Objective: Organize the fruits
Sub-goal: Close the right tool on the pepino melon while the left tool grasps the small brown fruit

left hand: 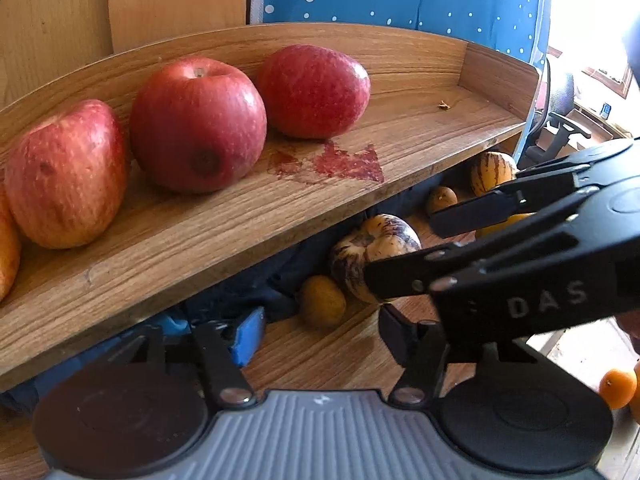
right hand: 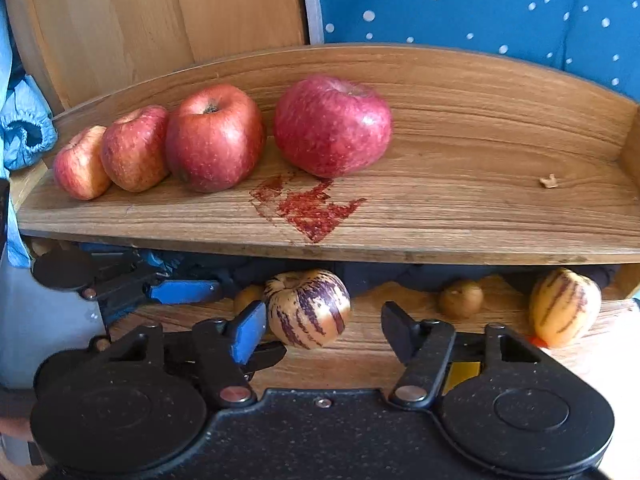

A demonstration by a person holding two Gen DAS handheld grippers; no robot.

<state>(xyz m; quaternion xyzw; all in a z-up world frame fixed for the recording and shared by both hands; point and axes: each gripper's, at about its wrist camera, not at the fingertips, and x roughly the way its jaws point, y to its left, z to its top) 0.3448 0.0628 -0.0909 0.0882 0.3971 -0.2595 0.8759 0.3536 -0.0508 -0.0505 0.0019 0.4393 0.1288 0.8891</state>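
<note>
Shelf of curved grained wood (right hand: 460, 208) carries our four red apples (right hand: 332, 126) in a row, kind kept with kind; below, the right gripper (right hand: 324, 326), spread and empty, frames the purple-striped yellow melon-like fruit (right hand: 307, 308); left gripper (left hand: 312, 330) likewise agape.

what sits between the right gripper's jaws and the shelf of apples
A striped fruit on the lower board, under the shelf front edge, between the open jaws, untouched; right wrist view shows it.
</note>
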